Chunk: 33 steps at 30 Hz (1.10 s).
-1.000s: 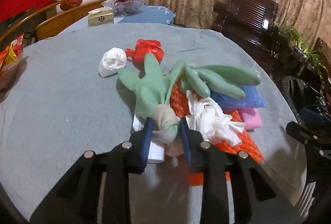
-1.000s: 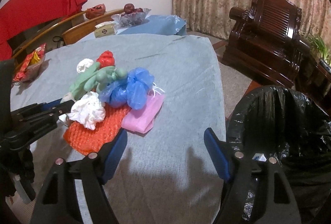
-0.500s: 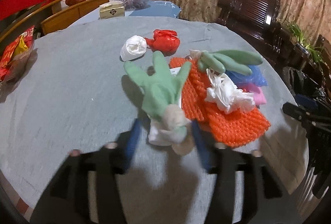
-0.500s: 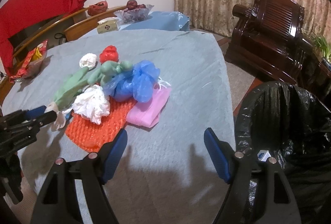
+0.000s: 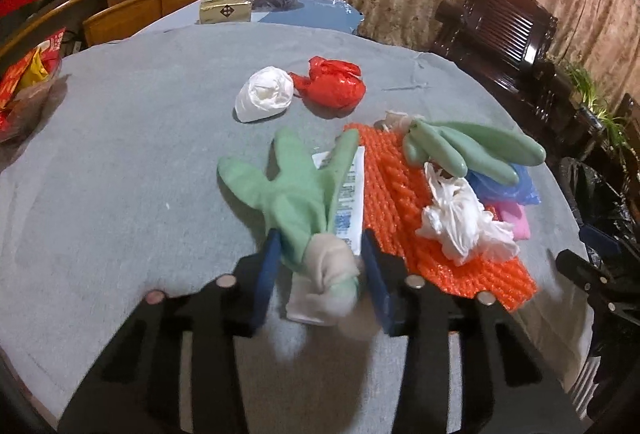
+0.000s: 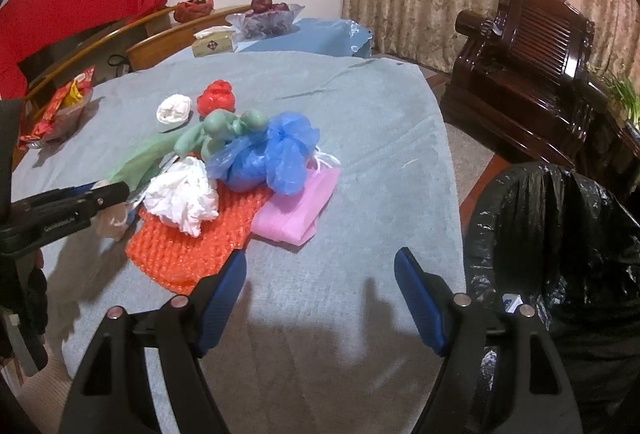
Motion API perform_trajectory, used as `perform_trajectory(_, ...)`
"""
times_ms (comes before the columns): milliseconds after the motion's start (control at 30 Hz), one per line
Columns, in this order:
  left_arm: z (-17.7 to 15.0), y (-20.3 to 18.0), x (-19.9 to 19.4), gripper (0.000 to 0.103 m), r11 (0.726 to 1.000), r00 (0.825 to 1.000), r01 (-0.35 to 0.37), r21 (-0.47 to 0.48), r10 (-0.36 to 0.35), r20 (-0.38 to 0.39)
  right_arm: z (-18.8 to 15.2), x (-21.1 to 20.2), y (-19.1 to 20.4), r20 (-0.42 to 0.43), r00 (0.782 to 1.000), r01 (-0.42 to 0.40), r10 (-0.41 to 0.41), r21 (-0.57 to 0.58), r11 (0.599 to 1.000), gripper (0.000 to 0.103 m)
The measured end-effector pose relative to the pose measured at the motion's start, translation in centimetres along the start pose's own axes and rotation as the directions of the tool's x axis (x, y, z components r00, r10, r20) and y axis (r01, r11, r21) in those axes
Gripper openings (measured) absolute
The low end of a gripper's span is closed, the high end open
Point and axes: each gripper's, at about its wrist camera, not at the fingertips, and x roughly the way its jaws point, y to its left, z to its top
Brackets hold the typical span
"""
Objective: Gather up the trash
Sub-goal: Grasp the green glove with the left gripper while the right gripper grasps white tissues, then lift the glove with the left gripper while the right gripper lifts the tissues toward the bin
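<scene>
A flat green glove [image 5: 296, 189] lies on the grey tablecloth [image 5: 120, 153], its knotted beige cuff between the blue pads of my left gripper [image 5: 321, 234]. The jaws are closing, with a thin gap still showing on each side of the cuff. A white printed tube [image 5: 352, 193] lies under the glove. To its right sit an orange mesh [image 5: 400, 201], a crumpled white bag [image 5: 460, 218], a puffed green glove [image 5: 472, 149], a blue bag [image 6: 276, 153] and a pink packet [image 6: 296, 205]. My right gripper [image 6: 320, 256] hangs open and empty over the near cloth.
A black-lined bin [image 6: 560, 254] stands just off the table's right edge. A white bag ball [image 5: 266, 93] and a red bag [image 5: 332, 85] lie farther back. A snack packet [image 5: 24, 81] sits far left, and a dark armchair [image 6: 532, 65] stands behind the bin.
The left gripper dragged the flat glove out of the pile toward the near edge, opened wide off its cuff, and now narrows around it again. The right gripper stayed put.
</scene>
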Motion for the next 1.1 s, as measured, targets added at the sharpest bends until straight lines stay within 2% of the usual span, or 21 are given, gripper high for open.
perform_trajectory(100, -0.2, 0.4, -0.5, 0.029, 1.0, 1.0, 0.015, -0.015, -0.015, 0.014, 0.2, 0.0, 0.5, 0.003, 1.0, -0.005, 0.005, -0.006, 1.0, 0.075)
perform_trajectory(200, -0.4, 0.9, -1.7, 0.027, 0.999, 0.999, 0.025, -0.022, -0.024, 0.046, 0.4, -0.1, 1.1, 0.005, 1.0, -0.016, 0.016, -0.007, 1.0, 0.075)
perform_trajectory(367, -1.0, 1.6, -3.2, 0.026, 1.0, 0.997, -0.012, -0.014, 0.013, 0.075, 0.7, 0.2, 2.5, 0.001, 0.998, -0.059, 0.059, 0.003, 0.998, 0.067)
perform_trajectory(567, -1.5, 2.8, -4.3, 0.026, 0.999, 0.994, -0.04, -0.029, 0.042, 0.098, 1.1, 1.1, 5.4, -0.004, 0.991, -0.135, 0.135, 0.0, 0.991, 0.063)
perform_trajectory(867, -1.5, 4.0, -5.0, 0.026, 0.998, 0.99, -0.063, -0.023, 0.065, 0.127, 2.5, 3.3, 8.6, -0.019, 0.986, -0.167, 0.167, -0.01, 0.986, 0.059)
perform_trajectory(1000, -1.3, 4.0, -5.2, 0.026, 0.998, 0.988, -0.062, -0.015, 0.063, 0.14, 2.9, 4.2, 9.2, -0.033, 0.987, -0.159, 0.159, -0.018, 0.987, 0.054)
perform_trajectory(1100, -1.3, 3.8, -5.2, 0.026, 0.998, 0.987, -0.057, -0.009, 0.058, 0.147, 2.9, 4.4, 9.7, -0.046, 0.986, -0.163, 0.162, -0.038, 0.986, 0.045)
